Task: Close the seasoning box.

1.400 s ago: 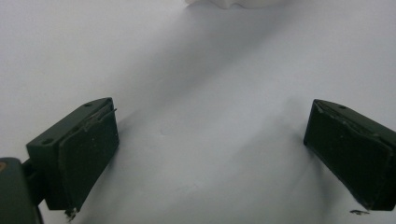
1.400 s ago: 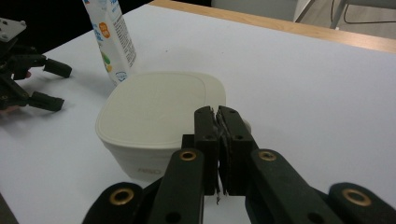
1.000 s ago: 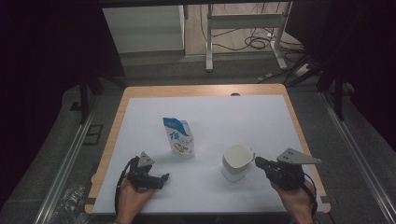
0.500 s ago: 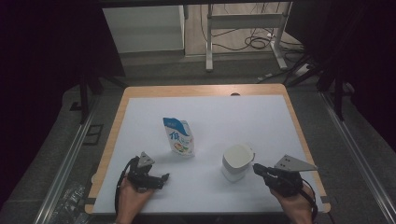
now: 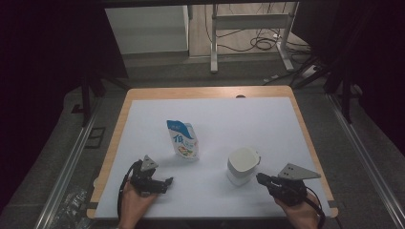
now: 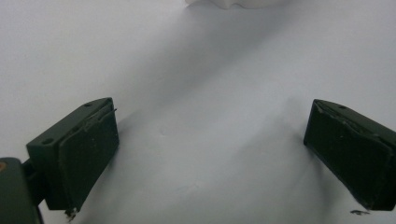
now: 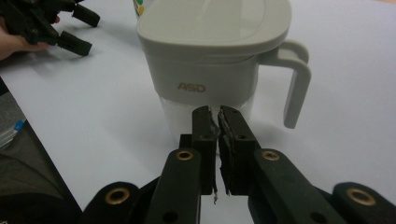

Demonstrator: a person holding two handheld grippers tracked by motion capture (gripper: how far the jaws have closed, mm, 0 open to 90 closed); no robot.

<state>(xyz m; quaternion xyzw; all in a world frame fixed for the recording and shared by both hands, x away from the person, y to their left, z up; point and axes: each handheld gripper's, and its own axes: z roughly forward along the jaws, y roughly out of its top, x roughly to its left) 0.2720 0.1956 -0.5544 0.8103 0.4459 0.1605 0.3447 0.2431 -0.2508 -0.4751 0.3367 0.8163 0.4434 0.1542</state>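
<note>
A white lidded jug (image 5: 242, 165) with a side handle stands right of the middle of the table; in the right gripper view the jug (image 7: 215, 56) is close ahead. My right gripper (image 5: 260, 178) lies low just right of the jug and points at its base. Its jaws (image 7: 218, 114) are shut with nothing between them, a little short of the jug's clear lower wall. A blue and white pouch (image 5: 182, 139) stands upright left of the jug. My left gripper (image 5: 167, 181) rests near the front left of the table, open, its jaws (image 6: 208, 135) wide apart over bare white surface.
A white sheet (image 5: 229, 119) covers the wooden table (image 5: 205, 92). Beyond the far edge are a metal stand (image 5: 248, 28) and cables on the floor. The left gripper (image 7: 79, 30) shows at the upper left of the right gripper view.
The right gripper has slid slightly left and toward the front edge, ending closer to the jug's base. The left gripper has stayed still.
</note>
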